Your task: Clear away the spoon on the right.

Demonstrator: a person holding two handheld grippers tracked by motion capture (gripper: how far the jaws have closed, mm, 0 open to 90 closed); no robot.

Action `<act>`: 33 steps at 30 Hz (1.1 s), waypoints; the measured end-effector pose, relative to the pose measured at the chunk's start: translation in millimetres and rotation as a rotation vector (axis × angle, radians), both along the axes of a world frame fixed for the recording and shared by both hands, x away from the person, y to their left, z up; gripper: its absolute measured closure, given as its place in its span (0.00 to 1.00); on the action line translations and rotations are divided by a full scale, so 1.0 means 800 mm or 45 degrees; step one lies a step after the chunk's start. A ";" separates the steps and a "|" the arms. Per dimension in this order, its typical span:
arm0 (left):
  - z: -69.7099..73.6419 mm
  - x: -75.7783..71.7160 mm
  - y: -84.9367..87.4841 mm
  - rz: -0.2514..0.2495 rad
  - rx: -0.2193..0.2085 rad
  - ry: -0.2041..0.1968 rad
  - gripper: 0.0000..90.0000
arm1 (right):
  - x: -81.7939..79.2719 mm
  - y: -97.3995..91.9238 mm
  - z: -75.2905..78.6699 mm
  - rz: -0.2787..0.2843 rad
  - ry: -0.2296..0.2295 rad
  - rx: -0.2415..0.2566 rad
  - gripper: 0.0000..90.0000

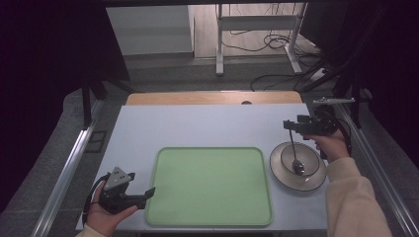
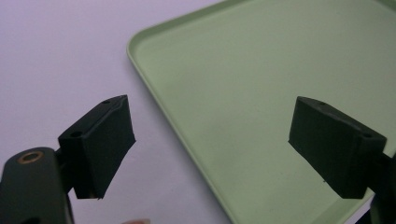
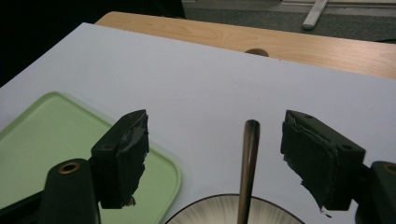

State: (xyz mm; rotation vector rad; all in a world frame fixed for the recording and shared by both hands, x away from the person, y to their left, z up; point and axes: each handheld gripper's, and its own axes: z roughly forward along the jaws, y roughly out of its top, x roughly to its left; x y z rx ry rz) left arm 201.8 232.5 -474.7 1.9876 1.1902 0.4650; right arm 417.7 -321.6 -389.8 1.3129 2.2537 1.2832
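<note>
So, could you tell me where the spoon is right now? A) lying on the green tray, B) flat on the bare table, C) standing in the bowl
C: the spoon stands in the bowl, its handle rising between the open jaws of the right gripper.

No readable text, no labels, no brands, no numbers, no signs on any surface
</note>
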 end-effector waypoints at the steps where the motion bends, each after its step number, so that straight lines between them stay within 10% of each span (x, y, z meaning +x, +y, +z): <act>1: 0.000 0.000 0.000 0.000 0.000 0.000 0.16 | 0.001 -0.001 -0.001 -0.005 0.000 0.005 0.26; 20: 0.000 -0.001 0.000 -0.007 0.002 -0.007 0.15 | 0.047 -0.018 -0.037 -0.098 0.125 -0.005 0.26; 33: 0.002 -0.002 0.003 0.001 -0.001 -0.011 0.15 | 0.050 -0.012 -0.051 0.001 0.209 -0.006 0.66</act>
